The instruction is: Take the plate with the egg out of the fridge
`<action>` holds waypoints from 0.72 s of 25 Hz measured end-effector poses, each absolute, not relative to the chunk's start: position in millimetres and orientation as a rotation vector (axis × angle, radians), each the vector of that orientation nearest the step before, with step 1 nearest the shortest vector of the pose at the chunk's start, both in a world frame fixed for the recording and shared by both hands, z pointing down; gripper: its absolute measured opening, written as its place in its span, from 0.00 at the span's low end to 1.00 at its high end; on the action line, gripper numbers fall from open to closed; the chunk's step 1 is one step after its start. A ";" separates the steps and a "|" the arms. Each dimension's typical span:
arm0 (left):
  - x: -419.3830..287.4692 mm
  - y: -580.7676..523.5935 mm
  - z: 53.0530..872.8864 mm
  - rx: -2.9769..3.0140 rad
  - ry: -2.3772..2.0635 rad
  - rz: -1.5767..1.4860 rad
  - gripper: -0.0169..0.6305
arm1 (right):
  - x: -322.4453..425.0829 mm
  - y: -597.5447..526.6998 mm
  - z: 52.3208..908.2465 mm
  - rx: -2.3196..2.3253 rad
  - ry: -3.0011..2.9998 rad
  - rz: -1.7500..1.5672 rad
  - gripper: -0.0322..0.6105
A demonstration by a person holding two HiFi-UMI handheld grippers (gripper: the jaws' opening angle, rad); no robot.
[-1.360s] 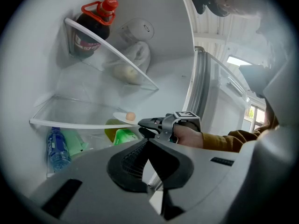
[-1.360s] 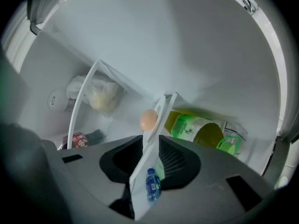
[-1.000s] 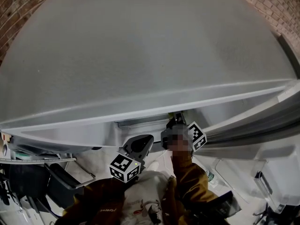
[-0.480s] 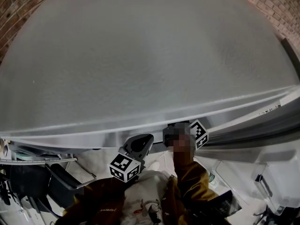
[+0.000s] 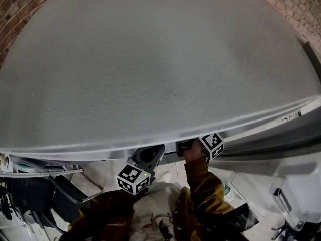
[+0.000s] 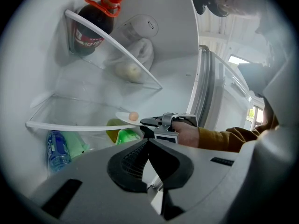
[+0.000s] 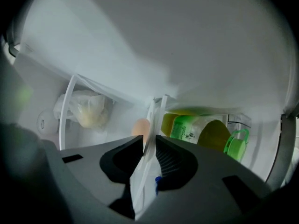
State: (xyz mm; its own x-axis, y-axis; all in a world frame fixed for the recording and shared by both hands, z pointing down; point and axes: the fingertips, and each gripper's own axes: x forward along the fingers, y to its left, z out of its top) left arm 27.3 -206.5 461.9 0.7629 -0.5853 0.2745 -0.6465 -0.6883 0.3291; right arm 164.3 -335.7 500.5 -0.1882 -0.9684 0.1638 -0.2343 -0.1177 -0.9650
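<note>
Right gripper [image 7: 149,141] clamps plate [image 7: 142,181] rim on fridge shelf [image 6: 70,125], egg [image 7: 140,127] at its 11 o'clock; left gripper [image 6: 148,141] closed on nothing. We should hold plate level and pull slowly, or egg rolls.

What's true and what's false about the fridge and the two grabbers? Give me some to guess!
1. The right gripper is shut on the rim of the plate. True.
2. The left gripper holds the egg. False: its jaws are together with nothing between them, and the egg lies on the plate.
3. The dark bottle on the upper shelf has a red cap. True.
4. The egg is green. False: it is pale brown.
5. The blue bottle sits below the glass shelf. True.
</note>
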 end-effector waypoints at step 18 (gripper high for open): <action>22.9 -204.5 458.6 2.553 -0.942 0.199 0.04 | 163.7 -332.6 495.0 -1.319 1.425 -1.367 0.11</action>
State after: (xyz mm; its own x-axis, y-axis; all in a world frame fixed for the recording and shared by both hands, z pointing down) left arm 22.9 -204.5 458.6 0.7614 -0.5897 0.2693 -0.6482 -0.6876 0.3271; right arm 163.7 -332.6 495.0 -0.1891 -0.9728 0.1337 -0.1739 -0.1009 -0.9796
